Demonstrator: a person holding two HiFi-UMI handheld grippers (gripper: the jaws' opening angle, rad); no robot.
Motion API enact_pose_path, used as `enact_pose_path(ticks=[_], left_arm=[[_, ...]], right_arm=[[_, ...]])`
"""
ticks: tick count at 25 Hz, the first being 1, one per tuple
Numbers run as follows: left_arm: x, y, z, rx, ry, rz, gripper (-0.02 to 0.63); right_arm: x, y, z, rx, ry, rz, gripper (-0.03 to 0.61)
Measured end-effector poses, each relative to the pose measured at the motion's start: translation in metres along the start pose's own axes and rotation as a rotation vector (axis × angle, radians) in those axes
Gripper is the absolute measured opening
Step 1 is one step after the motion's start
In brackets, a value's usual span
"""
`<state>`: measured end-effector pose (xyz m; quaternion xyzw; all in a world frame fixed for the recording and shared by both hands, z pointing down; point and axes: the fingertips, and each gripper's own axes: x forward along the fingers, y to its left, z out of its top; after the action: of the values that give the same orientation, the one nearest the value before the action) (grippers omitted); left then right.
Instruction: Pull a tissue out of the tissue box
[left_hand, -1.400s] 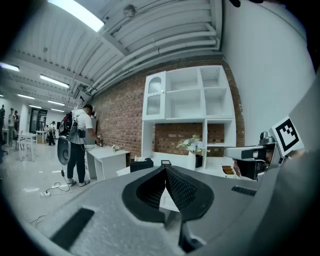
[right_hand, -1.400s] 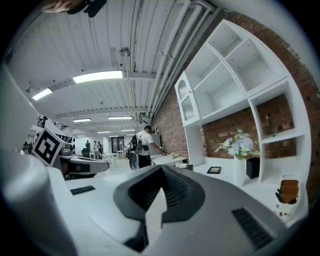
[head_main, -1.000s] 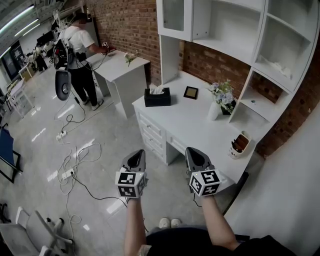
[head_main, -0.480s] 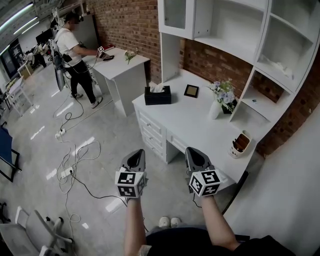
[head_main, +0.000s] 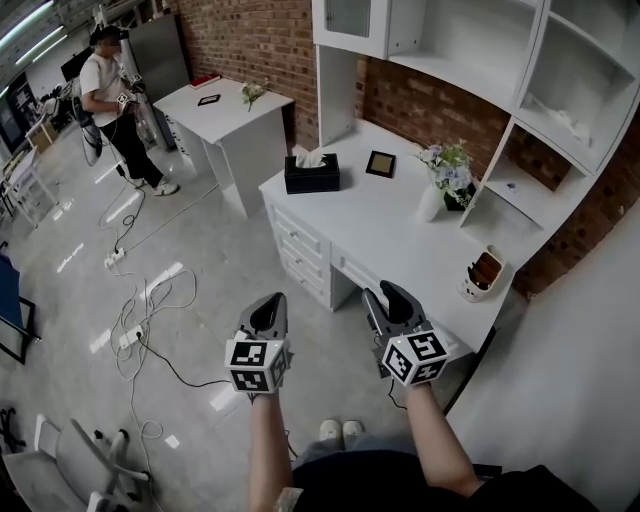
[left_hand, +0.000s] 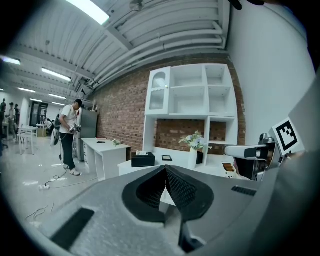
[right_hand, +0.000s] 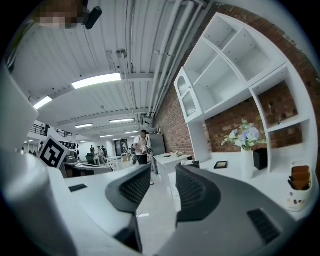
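A black tissue box (head_main: 312, 175) with a white tissue (head_main: 309, 157) sticking out of its top stands at the far left end of the white desk (head_main: 385, 235). Both grippers hover over the floor, well short of the desk's near side and far from the box. My left gripper (head_main: 269, 301) is shut, its pads (left_hand: 172, 182) meeting with nothing between them. The jaws of my right gripper (head_main: 385, 298) are opening, and the gap (right_hand: 162, 176) is empty. Beyond the jaws the box shows small in the left gripper view (left_hand: 143, 159) and in the right gripper view (right_hand: 193, 163).
On the desk stand a small picture frame (head_main: 380, 163), a vase of flowers (head_main: 441, 190) and a holder cup (head_main: 481, 276). White shelves (head_main: 470, 60) rise behind it. A second white table (head_main: 225, 110) and a person (head_main: 112, 95) are at the back left. Cables (head_main: 140, 320) cross the floor.
The right gripper's jaws have parted from shut. The person at the back has walked left, away from the second table. Both grippers stay almost where they were.
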<state>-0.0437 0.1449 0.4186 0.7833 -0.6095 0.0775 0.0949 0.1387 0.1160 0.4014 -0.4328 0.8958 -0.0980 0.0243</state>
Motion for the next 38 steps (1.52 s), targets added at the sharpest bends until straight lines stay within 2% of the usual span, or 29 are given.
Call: enact_pose_path(ticks=[3, 6, 22, 32, 38], left_arm=[[0.001, 0.005, -0.003, -0.015, -0.003, -0.004, 0.008], [0.002, 0.007, -0.003, -0.015, -0.005, -0.02, 0.008], [0.006, 0.036, 0.035, 0.037, -0.078, -0.025, 0.008], [0.051, 0.064, 0.062, 0.072, -0.118, -0.012, 0.008], [0.106, 0.095, 0.059, 0.066, -0.095, 0.007, 0.008]], right_arm=[[0.001, 0.002, -0.001, 0.009, -0.001, 0.008, 0.178], [-0.001, 0.001, -0.001, 0.009, -0.002, -0.004, 0.202], [0.0, -0.006, 0.025, 0.011, -0.099, -0.066, 0.218], [0.054, -0.03, 0.047, -0.008, -0.152, -0.051, 0.218], [0.116, -0.06, 0.039, 0.006, -0.13, -0.043, 0.218]])
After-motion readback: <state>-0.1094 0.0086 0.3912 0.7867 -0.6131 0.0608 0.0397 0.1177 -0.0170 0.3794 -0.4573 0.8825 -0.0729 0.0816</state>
